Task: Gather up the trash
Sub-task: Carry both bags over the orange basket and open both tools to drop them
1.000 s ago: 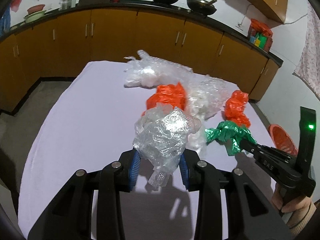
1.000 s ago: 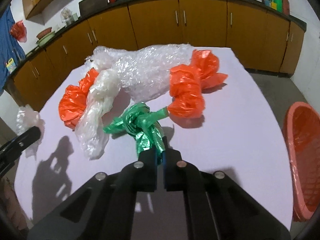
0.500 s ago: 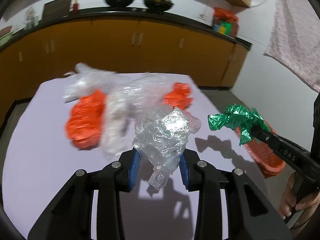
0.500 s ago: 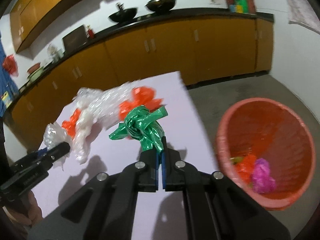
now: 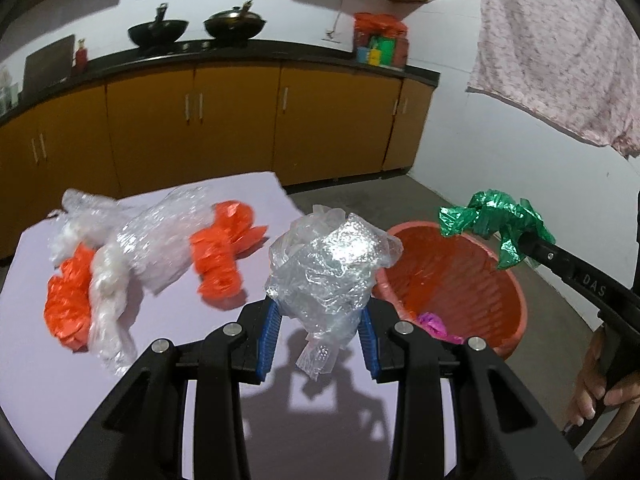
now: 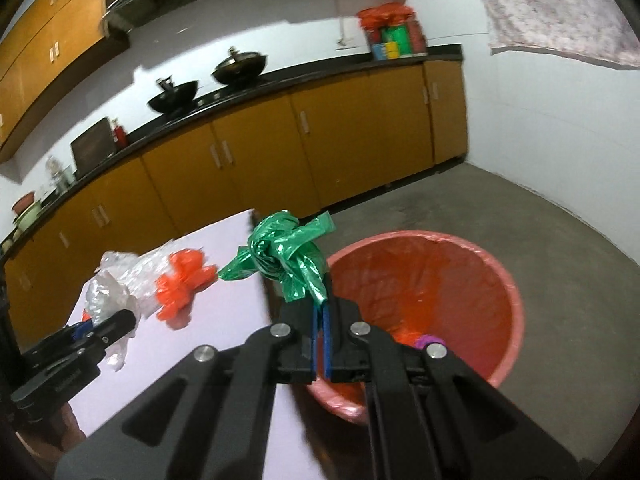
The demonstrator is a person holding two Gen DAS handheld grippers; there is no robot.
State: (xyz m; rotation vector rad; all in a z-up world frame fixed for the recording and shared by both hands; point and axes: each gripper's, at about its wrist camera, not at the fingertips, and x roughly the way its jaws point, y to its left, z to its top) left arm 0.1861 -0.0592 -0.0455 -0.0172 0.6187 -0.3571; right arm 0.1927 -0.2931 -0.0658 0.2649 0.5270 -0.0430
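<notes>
Left gripper [image 5: 318, 334] pinching crumpled clear plastic wad [image 5: 332, 268], held above pale lilac tabletop [image 5: 160, 320] edge, just beside round orange-red plastic bin [image 5: 514, 280]. Right gripper [image 6: 322, 324] pressed together on knotted green foil bag [image 6: 286, 258], held over bin's near rim. Bin on floor beside tabletop, pink scrap [image 5: 434, 324] inside. Orange bags [image 5: 220, 248] and bubble wrap [image 5: 148, 240] on tabletop, well apart from bin.

Bright indoor light from above and behind. Hard shadows of the hand-held gripper [image 5: 320, 334] fall on the lilac worktop [image 5: 48, 380]. Glare on the clear plastic wad [image 5: 332, 268]. Fisheye bends cabinets; dark vignette at corners. Left-side bags slightly motion-blurred.
</notes>
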